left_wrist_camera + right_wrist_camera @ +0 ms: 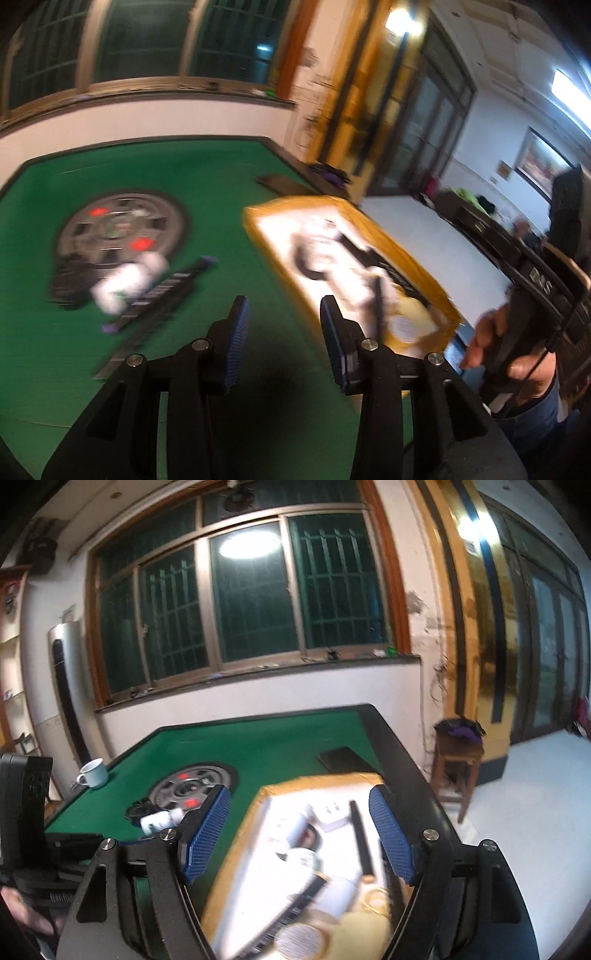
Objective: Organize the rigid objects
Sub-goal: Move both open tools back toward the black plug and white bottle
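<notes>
A yellow-rimmed box with a white inside sits on the right part of the green table. It holds white bottles, a thin black stick and round items, all blurred. On the felt lie a white bottle and a long black strip with purple ends. My left gripper is open and empty, over the felt just left of the box. My right gripper hangs open and empty above the box.
A grey round panel with red buttons marks the table's middle. A white mug stands at the far left edge, a dark flat object behind the box. A wooden stool stands beyond the table. A hand grips the other tool.
</notes>
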`<move>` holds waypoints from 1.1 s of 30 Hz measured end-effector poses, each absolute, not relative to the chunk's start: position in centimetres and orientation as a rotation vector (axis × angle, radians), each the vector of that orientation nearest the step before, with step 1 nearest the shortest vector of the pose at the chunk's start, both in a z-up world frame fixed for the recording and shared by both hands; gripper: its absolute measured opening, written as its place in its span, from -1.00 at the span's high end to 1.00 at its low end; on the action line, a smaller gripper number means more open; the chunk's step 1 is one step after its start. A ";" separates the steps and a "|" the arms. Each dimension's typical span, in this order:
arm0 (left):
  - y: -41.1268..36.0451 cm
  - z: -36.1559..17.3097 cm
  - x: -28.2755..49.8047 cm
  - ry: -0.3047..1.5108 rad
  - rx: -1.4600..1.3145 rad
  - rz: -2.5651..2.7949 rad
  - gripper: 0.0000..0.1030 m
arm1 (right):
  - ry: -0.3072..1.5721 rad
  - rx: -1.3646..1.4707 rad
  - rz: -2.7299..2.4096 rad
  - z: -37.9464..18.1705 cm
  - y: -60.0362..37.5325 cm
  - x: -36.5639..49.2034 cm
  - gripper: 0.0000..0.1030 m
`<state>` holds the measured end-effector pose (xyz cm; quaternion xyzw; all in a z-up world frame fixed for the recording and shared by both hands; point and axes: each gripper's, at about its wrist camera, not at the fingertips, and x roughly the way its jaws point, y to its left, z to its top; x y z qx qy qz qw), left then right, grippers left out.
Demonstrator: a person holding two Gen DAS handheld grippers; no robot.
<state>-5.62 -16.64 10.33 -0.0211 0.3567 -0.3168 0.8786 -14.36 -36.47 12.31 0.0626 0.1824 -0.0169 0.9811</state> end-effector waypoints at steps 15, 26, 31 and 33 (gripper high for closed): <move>-5.4 7.3 3.8 0.851 0.075 -0.468 -0.36 | 0.475 0.317 0.314 10.1 -24.7 0.0 -0.80; -7.6 4.4 8.1 0.934 0.340 -0.596 -0.36 | 0.480 0.457 0.309 7.4 -28.5 0.5 -0.80; -8.3 3.5 9.4 0.959 0.368 -0.633 -0.36 | 0.462 0.444 0.336 7.7 -27.9 0.3 -0.80; -8.8 3.2 9.7 0.962 0.376 -0.643 -0.37 | 0.466 0.420 0.336 7.7 -27.3 0.4 -0.80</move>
